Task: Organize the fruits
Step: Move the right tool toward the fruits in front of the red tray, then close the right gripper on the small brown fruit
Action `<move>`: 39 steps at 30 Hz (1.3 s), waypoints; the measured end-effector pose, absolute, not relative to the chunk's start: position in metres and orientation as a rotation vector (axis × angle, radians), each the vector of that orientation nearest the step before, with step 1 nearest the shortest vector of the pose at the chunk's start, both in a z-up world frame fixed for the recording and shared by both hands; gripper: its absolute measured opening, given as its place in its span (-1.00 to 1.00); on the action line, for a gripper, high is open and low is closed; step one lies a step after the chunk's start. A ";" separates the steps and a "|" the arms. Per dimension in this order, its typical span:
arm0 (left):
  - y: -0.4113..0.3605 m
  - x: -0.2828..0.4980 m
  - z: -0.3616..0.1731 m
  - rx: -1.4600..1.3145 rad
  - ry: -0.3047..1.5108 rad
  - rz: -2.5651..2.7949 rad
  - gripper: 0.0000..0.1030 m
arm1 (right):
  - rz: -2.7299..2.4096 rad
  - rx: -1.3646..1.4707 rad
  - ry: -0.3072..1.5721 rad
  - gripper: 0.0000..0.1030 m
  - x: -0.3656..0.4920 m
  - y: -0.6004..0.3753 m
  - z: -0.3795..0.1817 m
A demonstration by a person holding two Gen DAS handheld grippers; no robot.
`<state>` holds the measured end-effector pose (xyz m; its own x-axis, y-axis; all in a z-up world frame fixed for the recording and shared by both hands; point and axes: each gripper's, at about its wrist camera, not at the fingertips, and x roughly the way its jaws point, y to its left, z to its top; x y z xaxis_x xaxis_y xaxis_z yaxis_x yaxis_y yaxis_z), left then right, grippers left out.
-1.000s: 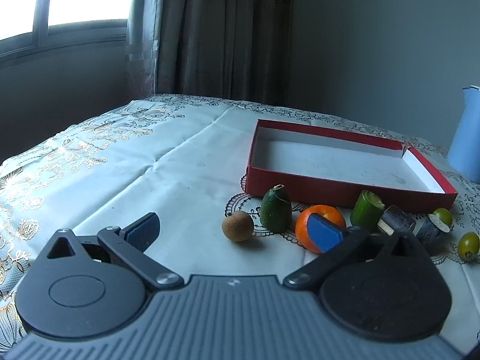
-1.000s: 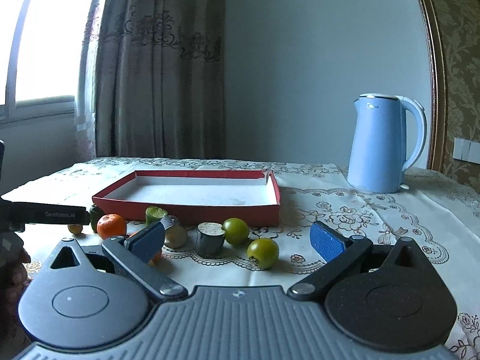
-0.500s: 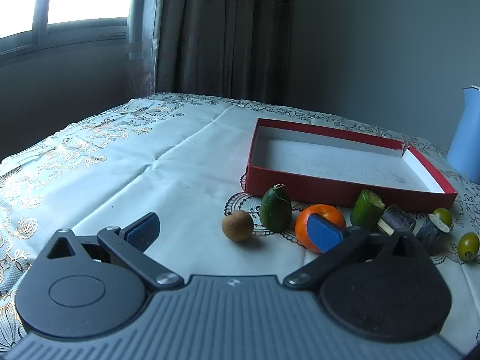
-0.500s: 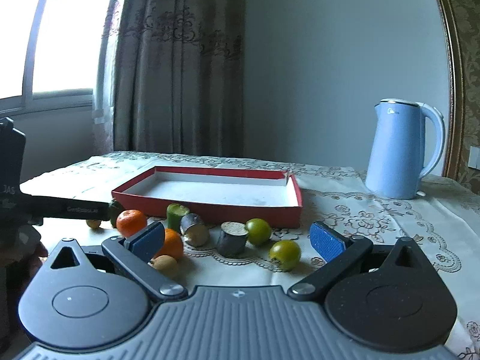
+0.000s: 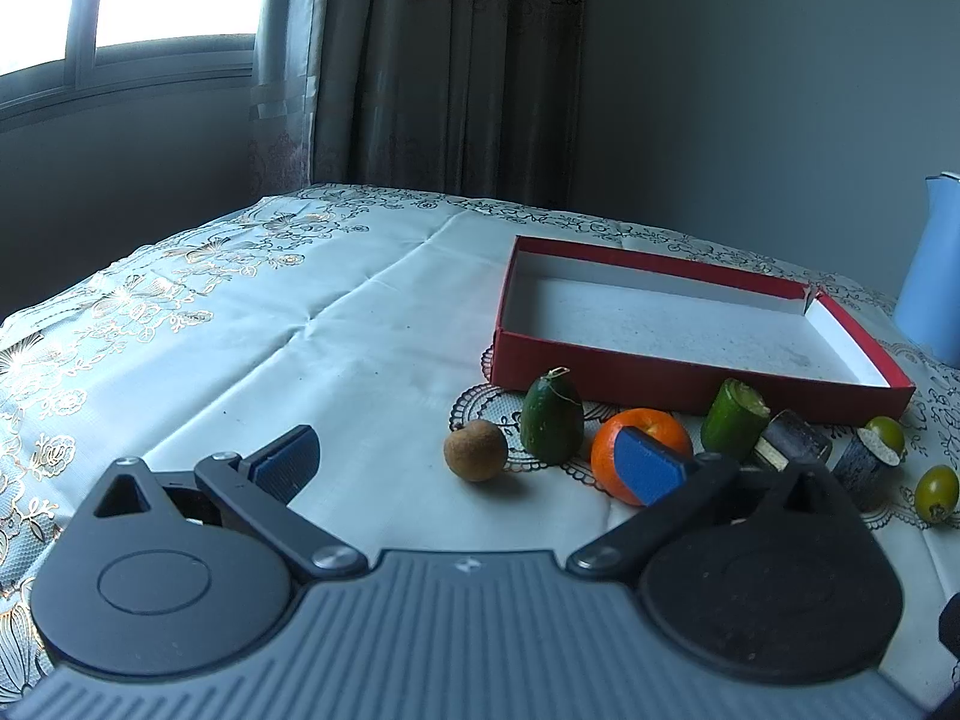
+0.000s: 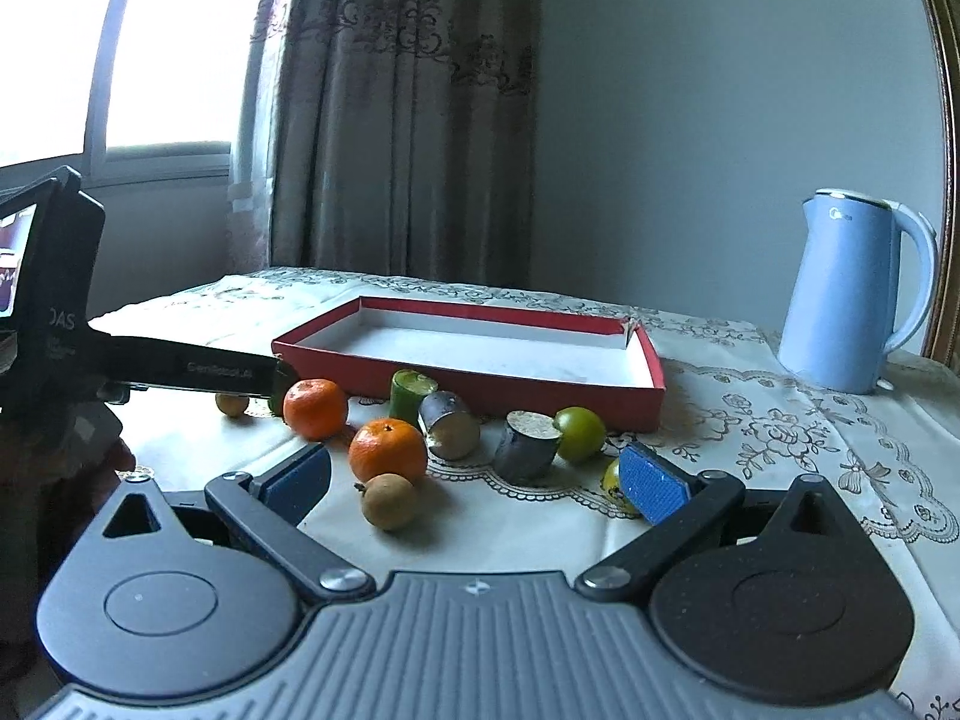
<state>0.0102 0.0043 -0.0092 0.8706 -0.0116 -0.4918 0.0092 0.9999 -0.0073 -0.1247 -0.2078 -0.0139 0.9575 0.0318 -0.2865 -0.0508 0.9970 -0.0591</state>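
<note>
A shallow red box (image 5: pixel 696 387) (image 6: pixel 600 393) with a white inside lies empty on the tablecloth. Fruit sits in a row in front of it. In the left wrist view I see a brown longan (image 5: pixel 475 450), a green cucumber end (image 5: pixel 552 420), an orange (image 5: pixel 648 435), a cut cucumber piece (image 5: pixel 733 420), dark cut pieces and small green fruits. My left gripper (image 5: pixel 468 465) is open, low over the cloth, just short of the longan. My right gripper (image 6: pixel 474 477) is open, with a second longan (image 6: pixel 390 501) and an orange (image 6: pixel 388 450) between its fingers' line of sight.
A pale blue kettle (image 6: pixel 852 300) stands at the back right of the table. The left gripper's body (image 6: pixel 54 300) and a hand fill the left edge of the right wrist view. Curtains and a window lie behind. Bare tablecloth (image 5: pixel 270 324) spreads to the left.
My right gripper has moved forward and left toward the fruit, so the oranges and a longan now sit close before it. The left gripper has barely moved.
</note>
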 end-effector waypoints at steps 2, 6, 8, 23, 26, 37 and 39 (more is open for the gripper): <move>0.004 0.010 -0.009 -0.003 0.515 -0.011 1.00 | 0.042 -0.065 0.294 0.87 -0.124 -0.207 -0.014; 0.003 0.010 -0.010 0.000 0.518 -0.009 1.00 | 0.054 -0.070 0.310 0.70 -0.122 -0.205 -0.014; 0.004 0.010 -0.010 -0.002 0.518 -0.009 1.00 | 0.061 -0.072 0.313 0.70 -0.122 -0.204 -0.014; 0.007 0.010 -0.006 -0.001 0.565 -0.006 1.00 | 0.106 -0.117 0.407 0.16 -0.092 -0.196 -0.020; 0.009 0.011 -0.007 -0.018 0.555 -0.014 1.00 | 0.124 -0.121 0.414 0.16 -0.088 -0.192 -0.021; 0.011 0.012 -0.006 -0.022 0.548 -0.025 1.00 | 0.181 -0.123 0.505 0.05 -0.066 -0.183 -0.028; 0.012 0.012 -0.006 -0.023 0.547 -0.025 1.00 | 0.186 -0.116 0.526 0.00 -0.061 -0.183 -0.029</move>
<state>0.0123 0.0118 -0.0065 0.8537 -0.0298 -0.5198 0.0175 0.9994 -0.0285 -0.0612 -0.1828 -0.0292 0.8487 0.1466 -0.5081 -0.2061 0.9765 -0.0624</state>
